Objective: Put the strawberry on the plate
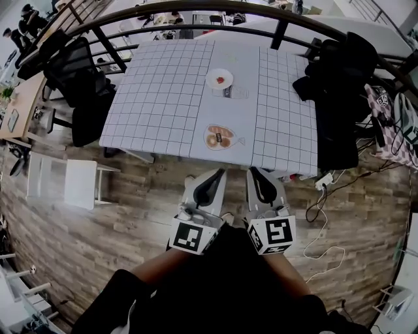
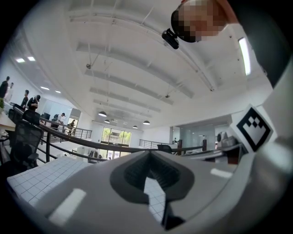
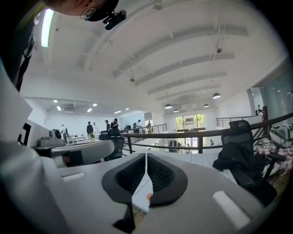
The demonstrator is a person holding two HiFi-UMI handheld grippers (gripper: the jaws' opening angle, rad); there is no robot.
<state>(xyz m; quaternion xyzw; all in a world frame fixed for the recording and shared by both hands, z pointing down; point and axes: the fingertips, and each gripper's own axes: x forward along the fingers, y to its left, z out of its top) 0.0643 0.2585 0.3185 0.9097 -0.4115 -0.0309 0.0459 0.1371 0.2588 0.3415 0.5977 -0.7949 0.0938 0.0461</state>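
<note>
- The strawberry [image 1: 221,80] lies on the small white plate [image 1: 211,77], roughly at its middle. The plate stands on the far half of the bench [image 1: 163,98].
- The bench carries a pale cloth with a grid pattern. Just beside the plate, on its near side, lies a clear object [image 1: 231,93]; too small to tell what it is.
- Near the front edge of the bench sits an oval dish [image 1: 220,137] with brownish food on it, well apart from the plate.
- Your left hand-held gripper [image 1: 216,174] is off the bench, over the wooden floor [image 1: 130,215], close in front of your body, pointing toward the bench. In the left gripper view its jaws [image 2: 149,154] are clenched tip to tip with nothing between them; only the grid cloth shows through the hollow behind the tips.
- Your right hand-held gripper [image 1: 256,172] is just beside the left one, also short of the bench edge. In the right gripper view its jaws [image 3: 146,156] meet along a thin line; clenched, nothing held.
- Each gripper's marker cube, left [image 1: 194,237] and right [image 1: 272,235], faces up toward the head view.
- A black office chair [image 1: 80,73] stands at the left side of the bench. Dark clothing is draped over another chair [image 1: 339,78] at the right.
- A dark railing [image 1: 196,8] curves behind the bench.
</note>
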